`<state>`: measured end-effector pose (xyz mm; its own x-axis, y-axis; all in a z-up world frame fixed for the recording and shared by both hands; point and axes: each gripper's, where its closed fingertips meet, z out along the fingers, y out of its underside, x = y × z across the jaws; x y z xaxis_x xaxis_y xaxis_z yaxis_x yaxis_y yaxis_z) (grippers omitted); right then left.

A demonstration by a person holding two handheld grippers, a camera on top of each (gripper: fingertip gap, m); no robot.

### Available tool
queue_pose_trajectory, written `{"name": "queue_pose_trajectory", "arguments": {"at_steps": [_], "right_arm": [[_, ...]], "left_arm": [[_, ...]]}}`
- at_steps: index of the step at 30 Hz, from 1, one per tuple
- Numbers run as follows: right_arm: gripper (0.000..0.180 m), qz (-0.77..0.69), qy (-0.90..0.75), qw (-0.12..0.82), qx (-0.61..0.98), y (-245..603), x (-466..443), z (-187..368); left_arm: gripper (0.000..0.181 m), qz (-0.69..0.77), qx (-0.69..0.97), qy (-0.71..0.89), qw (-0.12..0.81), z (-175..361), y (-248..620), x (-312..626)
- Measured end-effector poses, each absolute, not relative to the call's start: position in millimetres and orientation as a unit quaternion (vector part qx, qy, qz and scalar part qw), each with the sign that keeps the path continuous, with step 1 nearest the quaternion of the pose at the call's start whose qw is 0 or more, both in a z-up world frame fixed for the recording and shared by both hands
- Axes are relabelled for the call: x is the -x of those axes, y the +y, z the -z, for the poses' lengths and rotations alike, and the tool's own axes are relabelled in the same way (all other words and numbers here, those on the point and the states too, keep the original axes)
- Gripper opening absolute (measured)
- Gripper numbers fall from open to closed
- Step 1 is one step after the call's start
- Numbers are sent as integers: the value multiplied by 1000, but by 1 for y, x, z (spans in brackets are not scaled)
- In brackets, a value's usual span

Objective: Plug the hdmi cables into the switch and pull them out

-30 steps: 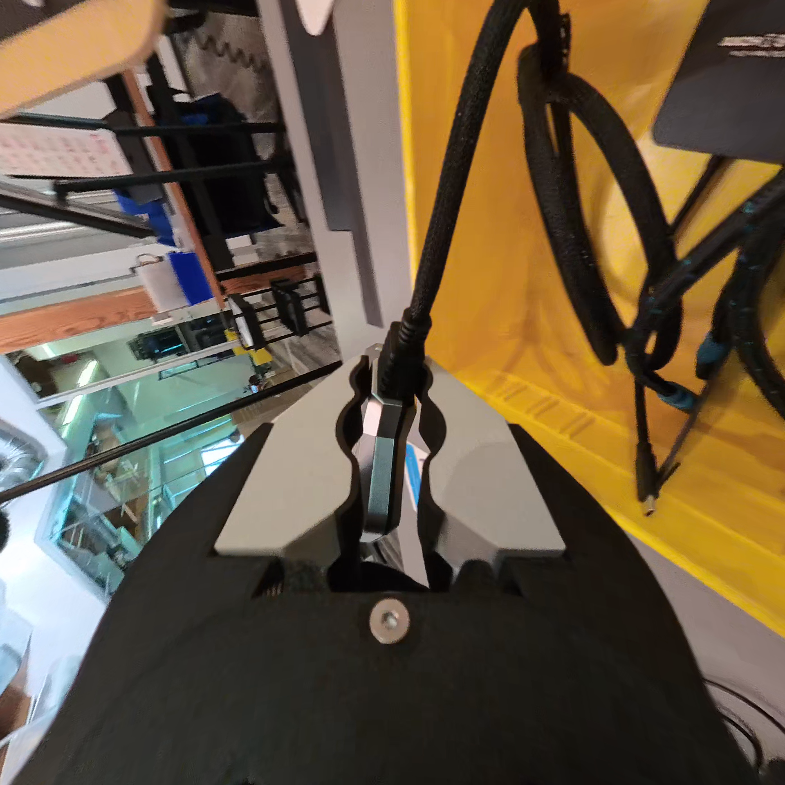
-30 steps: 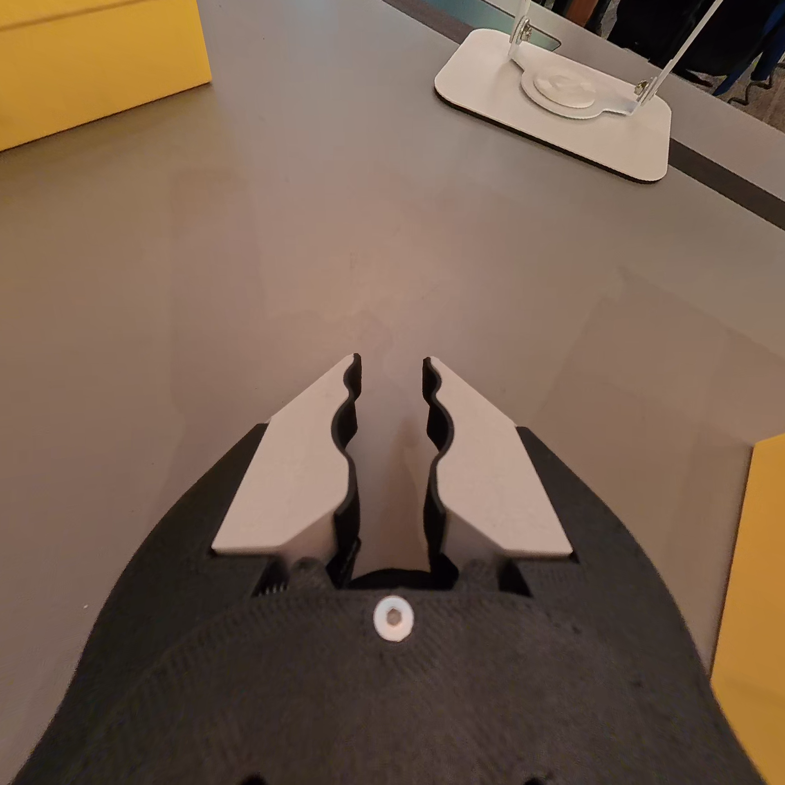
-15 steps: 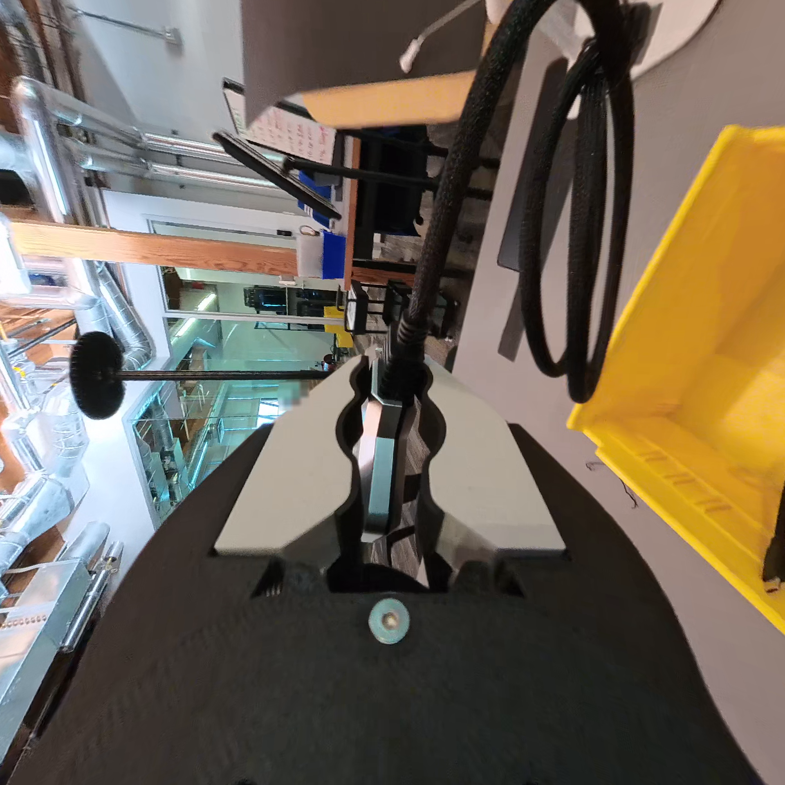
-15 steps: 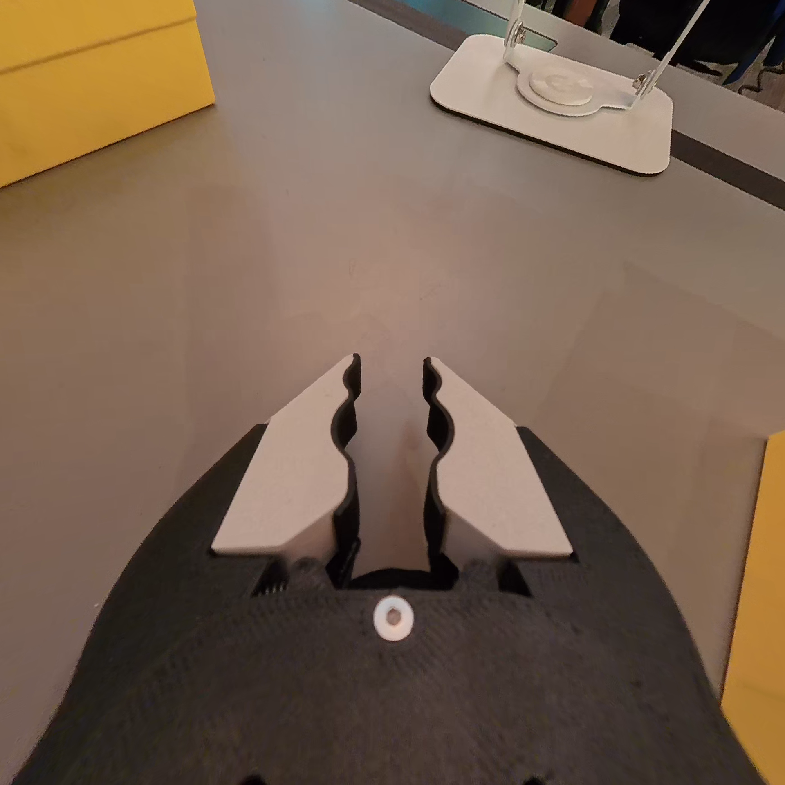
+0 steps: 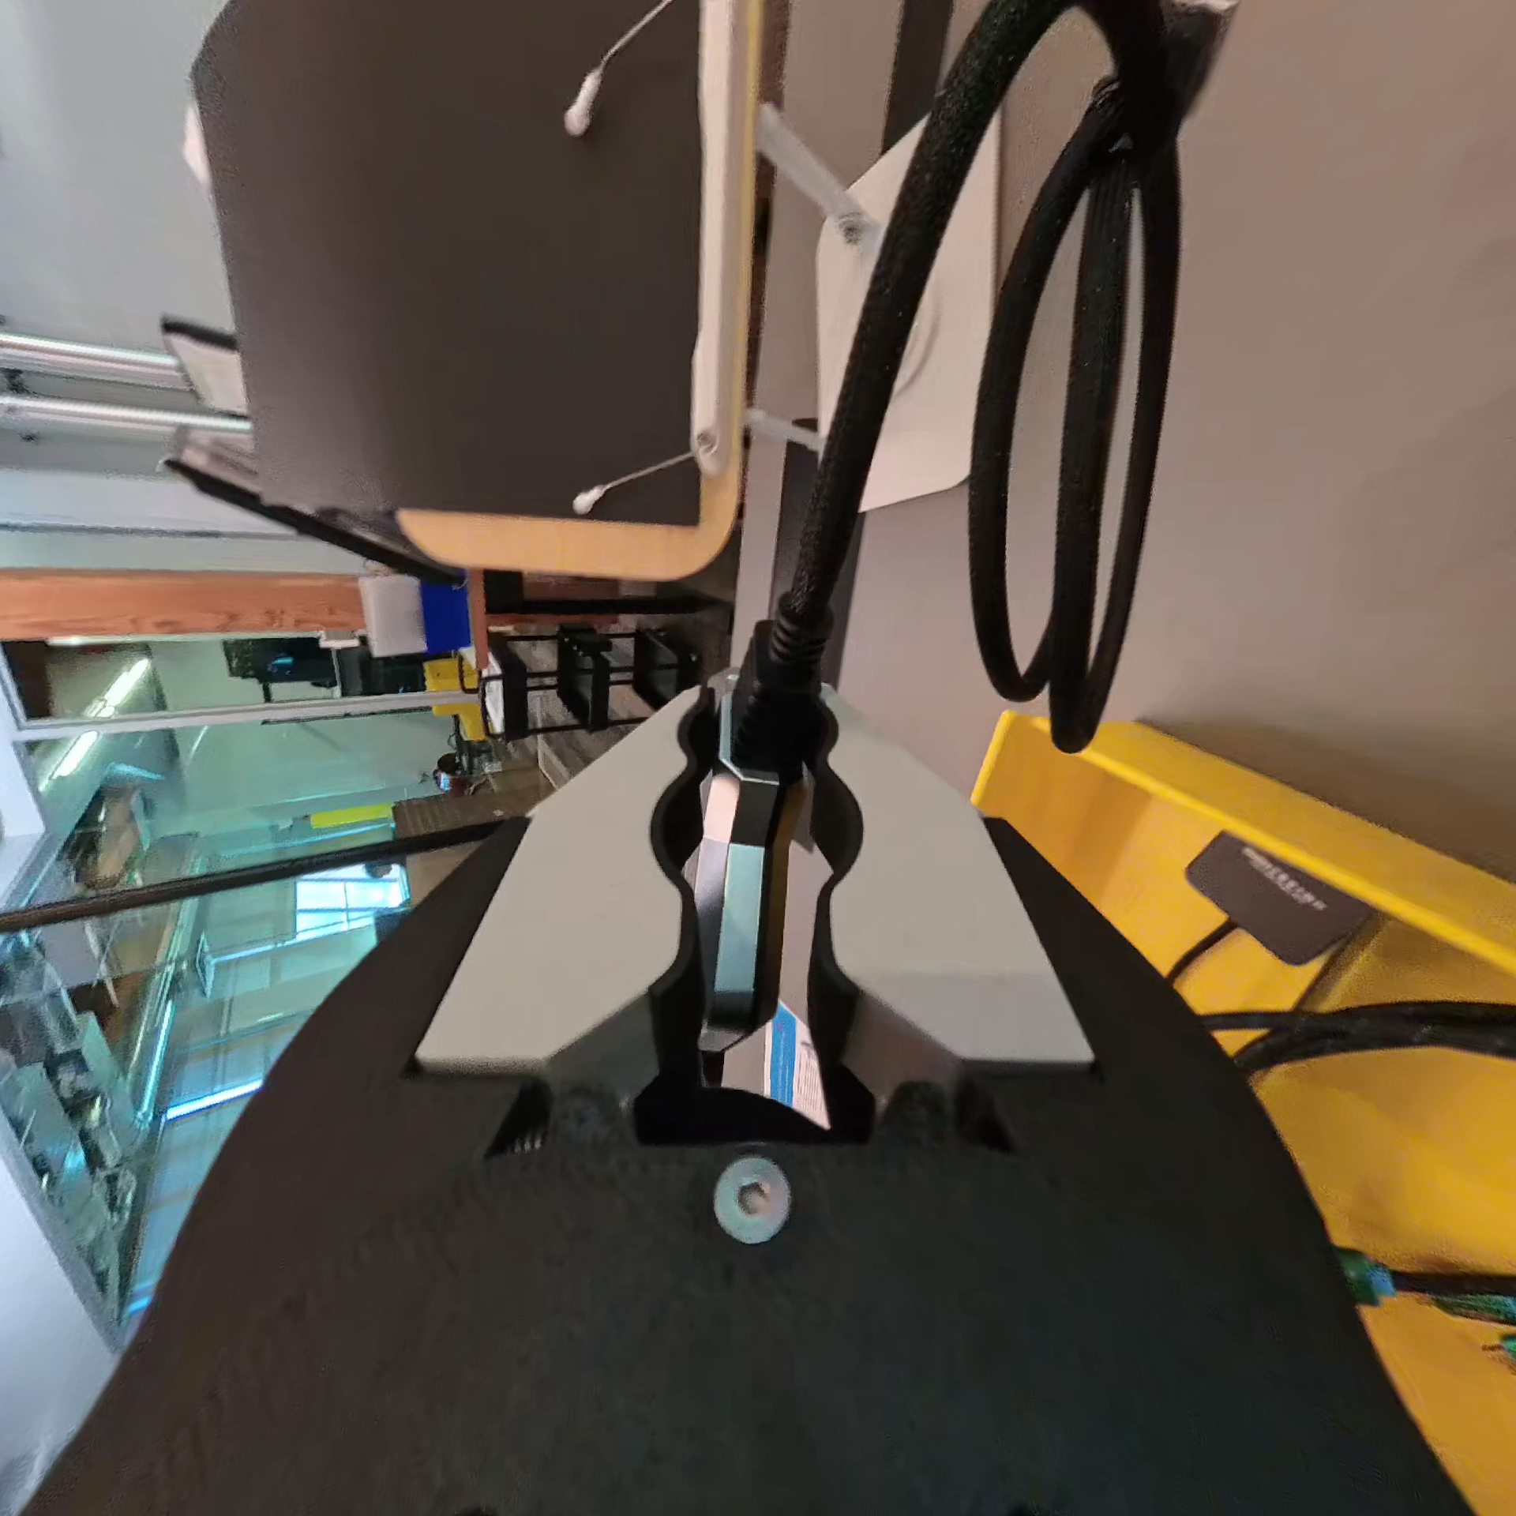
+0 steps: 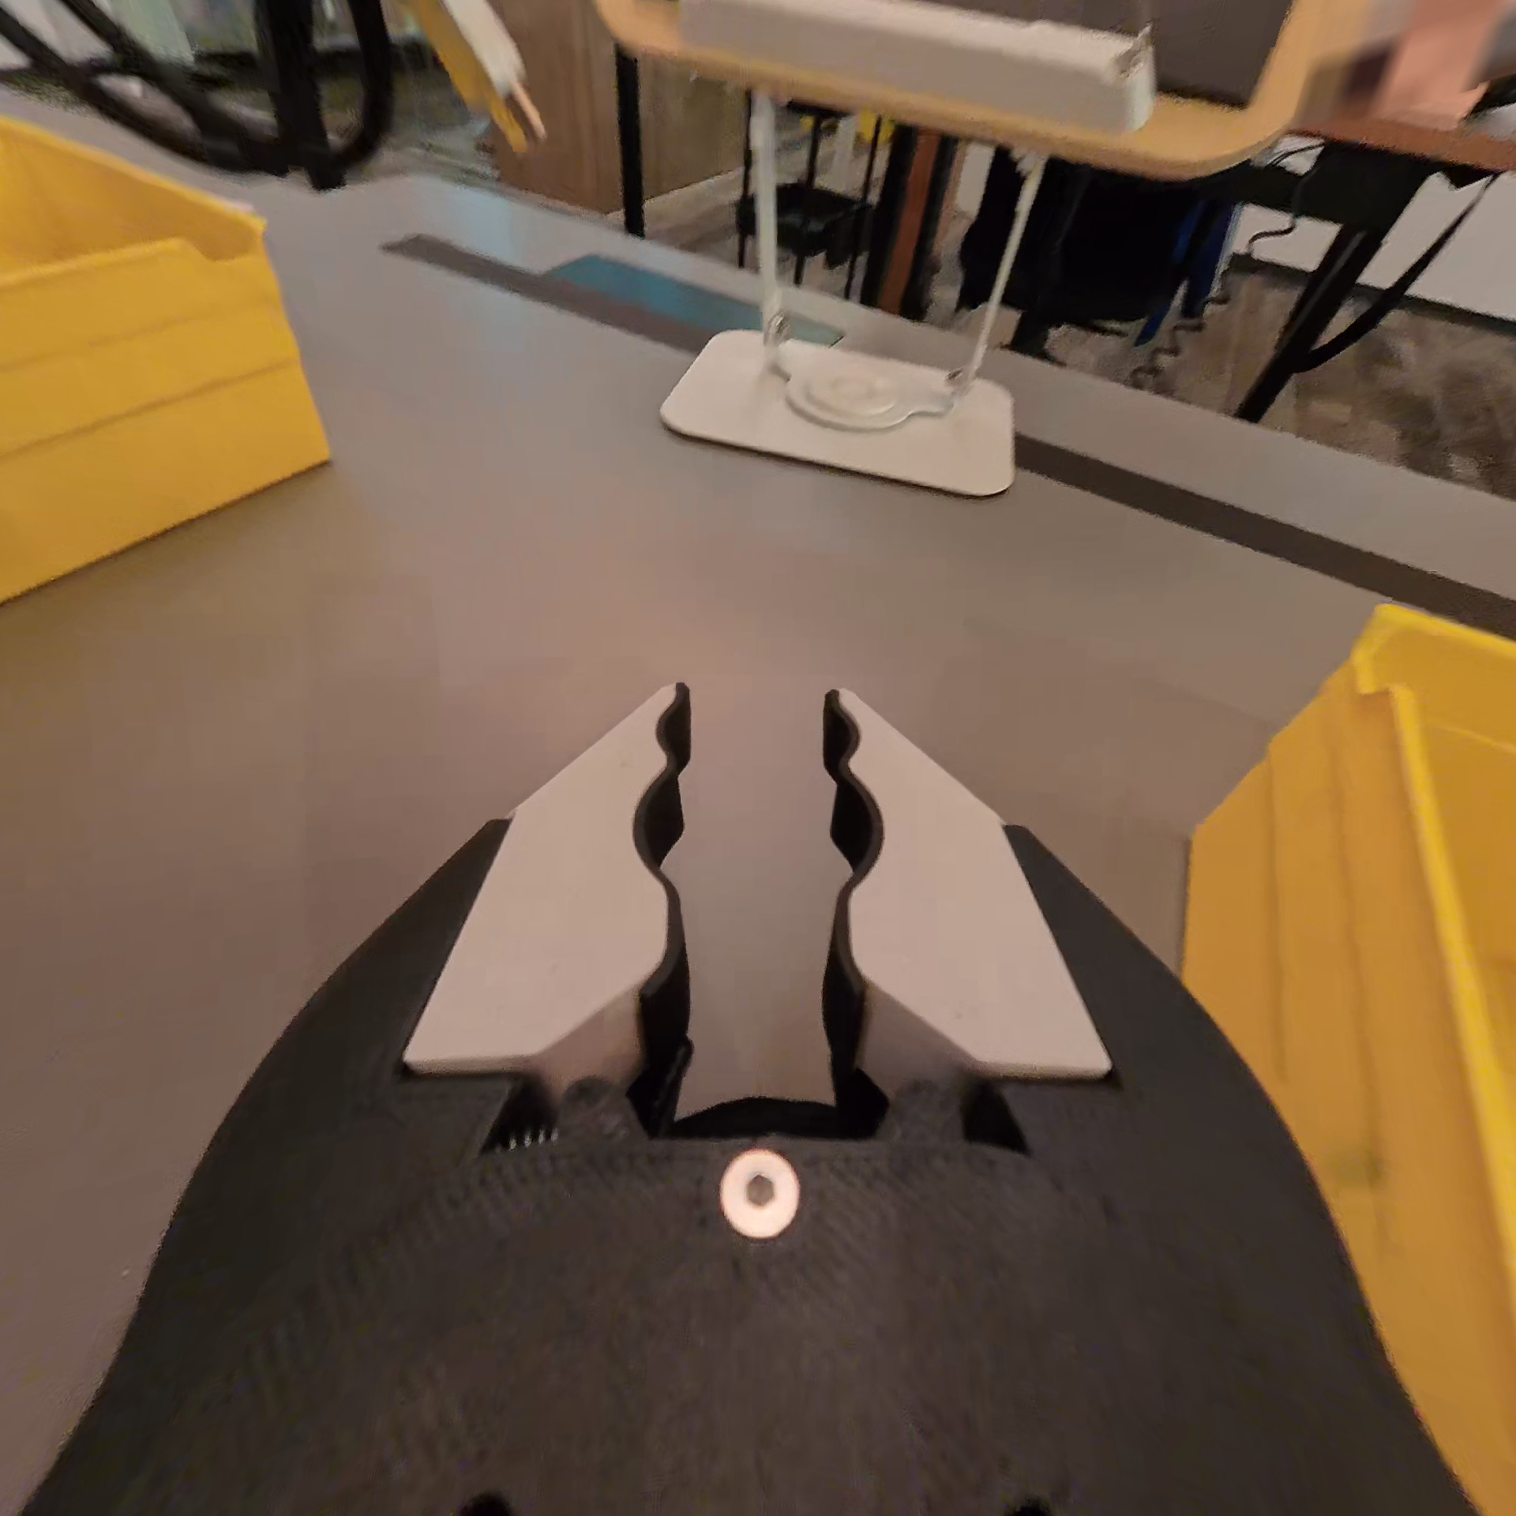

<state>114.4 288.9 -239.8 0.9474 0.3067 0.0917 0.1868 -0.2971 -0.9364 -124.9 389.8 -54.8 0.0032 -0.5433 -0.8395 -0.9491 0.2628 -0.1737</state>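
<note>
With the switch clamped edge-on in the left gripper, a braided hdmi cable plugged into its far end, and the right gripper held empty and parted, the looped cable's swinging weight could twist the switch loose.

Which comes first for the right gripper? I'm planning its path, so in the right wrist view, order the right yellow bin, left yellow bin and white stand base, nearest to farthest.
1. Right yellow bin, beside the right gripper.
2. Left yellow bin, ahead-left.
3. White stand base, farthest, ahead-centre on the table.
</note>
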Motion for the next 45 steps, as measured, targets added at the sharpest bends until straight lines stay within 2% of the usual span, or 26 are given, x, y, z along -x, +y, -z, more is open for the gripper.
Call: {"name": "queue_pose_trajectory", "arguments": {"at_steps": [9,14,19,27,38,45], "right_arm": [[30,-36,-115,603,789,290,-150,220],[30,-40,-89,610,786,292,-166,217],[30,-43,-85,615,783,290,-168,210],[30,-51,-86,612,785,292,-167,215],[31,-60,-88,609,786,294,-162,219],[31,-63,-92,605,789,293,-159,220]], "left_arm": [[18,-199,575,711,353,107,381,51],[18,-119,623,730,254,155,369,28],[17,12,664,733,147,201,343,2],[18,206,723,659,23,240,326,-25],[17,463,788,382,138,263,346,-80],[17,517,811,195,192,287,337,-67]]}}
